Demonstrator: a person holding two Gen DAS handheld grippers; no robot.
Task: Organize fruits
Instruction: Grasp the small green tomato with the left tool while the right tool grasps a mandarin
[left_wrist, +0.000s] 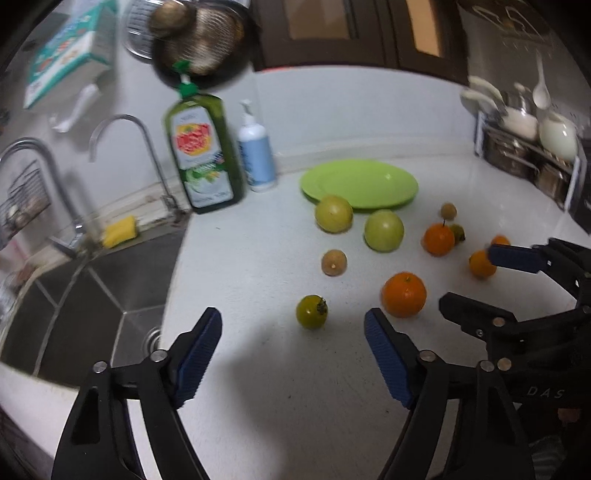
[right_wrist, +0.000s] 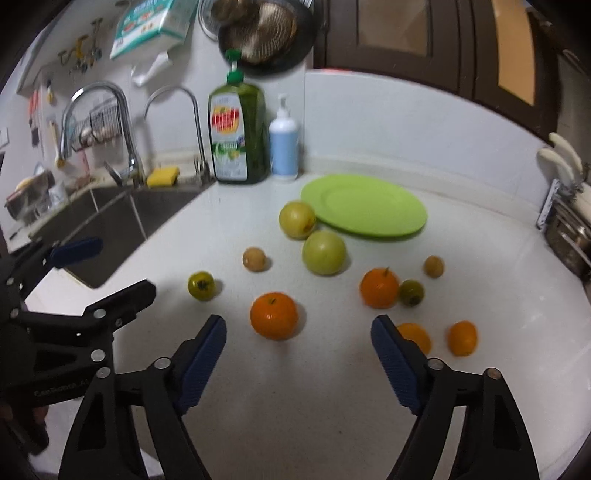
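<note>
White kitchen counter beside a steel sink, seen from both wrist cameras; fruit lies loose across the middle of each frame. Nearest fruit: a large orange, lower centre of the right view, just ahead of the right gripper, whose blue-padded jaws stand wide apart and hold nothing. In the left view a small green tomato sits just beyond the gap of the left gripper, likewise spread wide and empty.

Further fruit, right view: a second orange touching a small green fruit; two small orange fruits at lower right, one partly hidden by the right finger; two pale green round fruits near centre, the rear one overlapping the plate edge; two small brown fruits, well apart.

Likely destination: an empty lime-green plate, centre right, behind the fruit.

Handling, as judged: round, smooth fruit that will roll if nudged; the oranges look firm with slightly yielding skin, the tomato softer and bruisable. Grip across the widest part, pads on opposite sides, with light closure.

Background: green dish-soap bottle and white pump bottle at upper centre, yellow sponge by the taps.
</note>
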